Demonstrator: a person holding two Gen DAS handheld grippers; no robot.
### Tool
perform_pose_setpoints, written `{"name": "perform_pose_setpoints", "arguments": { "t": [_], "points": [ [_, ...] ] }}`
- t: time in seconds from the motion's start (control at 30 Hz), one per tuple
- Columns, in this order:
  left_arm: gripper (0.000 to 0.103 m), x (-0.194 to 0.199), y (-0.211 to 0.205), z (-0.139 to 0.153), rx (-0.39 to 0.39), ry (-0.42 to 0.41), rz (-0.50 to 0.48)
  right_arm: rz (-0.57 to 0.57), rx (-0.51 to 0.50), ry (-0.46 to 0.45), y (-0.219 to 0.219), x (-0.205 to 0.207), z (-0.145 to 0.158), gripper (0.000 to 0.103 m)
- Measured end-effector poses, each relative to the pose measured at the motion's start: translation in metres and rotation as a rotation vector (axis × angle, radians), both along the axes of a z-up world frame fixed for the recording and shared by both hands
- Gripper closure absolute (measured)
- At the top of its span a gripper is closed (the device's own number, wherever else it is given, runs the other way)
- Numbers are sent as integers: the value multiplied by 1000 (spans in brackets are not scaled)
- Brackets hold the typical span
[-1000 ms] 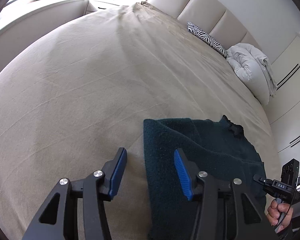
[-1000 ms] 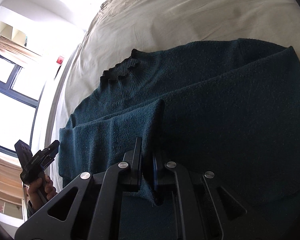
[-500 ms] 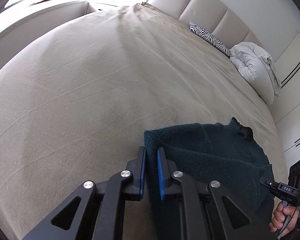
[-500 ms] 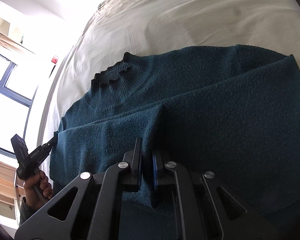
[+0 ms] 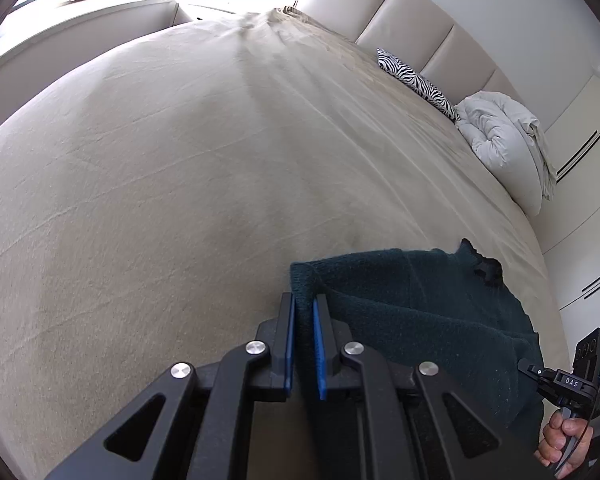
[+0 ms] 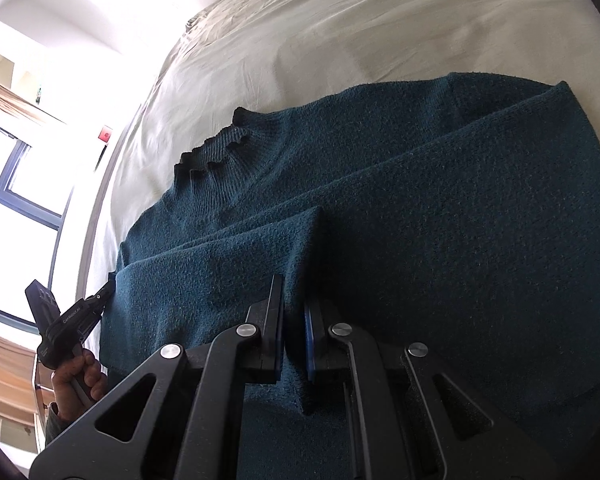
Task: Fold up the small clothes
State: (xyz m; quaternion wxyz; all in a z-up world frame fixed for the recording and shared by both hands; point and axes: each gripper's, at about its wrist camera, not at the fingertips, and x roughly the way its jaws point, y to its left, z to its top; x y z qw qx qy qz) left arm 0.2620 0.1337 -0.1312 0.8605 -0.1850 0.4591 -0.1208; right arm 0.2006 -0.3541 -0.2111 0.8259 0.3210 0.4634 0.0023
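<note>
lying on the beige bed sheet [image 5: 204, 184], near its lower edge and well apart from the zebra pillow [image 5: 416, 80] and the white duvet [image 5: 508, 148] up by the headboard: one dark teal sweater [image 6: 440, 220], collar [image 6: 216, 152] towards the window side in the right wrist view. partly folded already, judging by the layers: a sleeve or side panel laid across the body, with a straight folded edge running diagonally above the right jaws. left gripper [image 5: 303, 312] clamped on the sweater's near corner, blue pads pressing a raised ridge of knit between them. right gripper [image 6: 294, 300] likewise closed on cloth, pinching an upstanding fold of the overlaid layer (only a thin pleat of fabric between the pads). both holds therefore secured on the same garment, one at each side of its near portion, and the cloth lifted only slightly off the sheet at the pinch points. done so far, as a guess: the inward fold of at least one sleeve or side. left to do: most likely carrying the gripped end over towards the collar to halve the length, then flattening and releasing. no other garment in sight in either view, so impossible to tell whether more small clothes wait afterwards. roughly mid-fold on this piece, not finished.
</note>
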Motion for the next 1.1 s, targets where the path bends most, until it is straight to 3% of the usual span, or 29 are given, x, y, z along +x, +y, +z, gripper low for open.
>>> {"name": "perform_pose_setpoints", "arguments": {
  "t": [0.1, 0.27, 0.33, 0.53, 0.67, 0.87, 1.1],
  "points": [
    [92, 0, 0, -1, -2, -5, 0, 10, -28, -1, 2, 3, 3, 97],
    [90, -1, 6, -2, -60, 1, 8, -7, 59, -24, -9, -2, -15, 97],
    [89, -1, 7, -2, -68, 4, 2, -10, 48, -32, -7, -6, -11, 97],
    [80, 0, 1, 2, -62, -2, -4, -32, 16, -37, -4, -18, -1, 97],
    [80, 1, -4, 3, -31, -8, -4, -42, 23, -26, -9, -20, -7, 97],
    [91, 2, -9, 0, 25, -10, 2, 0, 12, -9, -6, -11, -10, 97],
    [93, 3, -15, 1, 74, -27, -10, -16, 5, -12, -7, -13, -12, 97]
  ]
}}
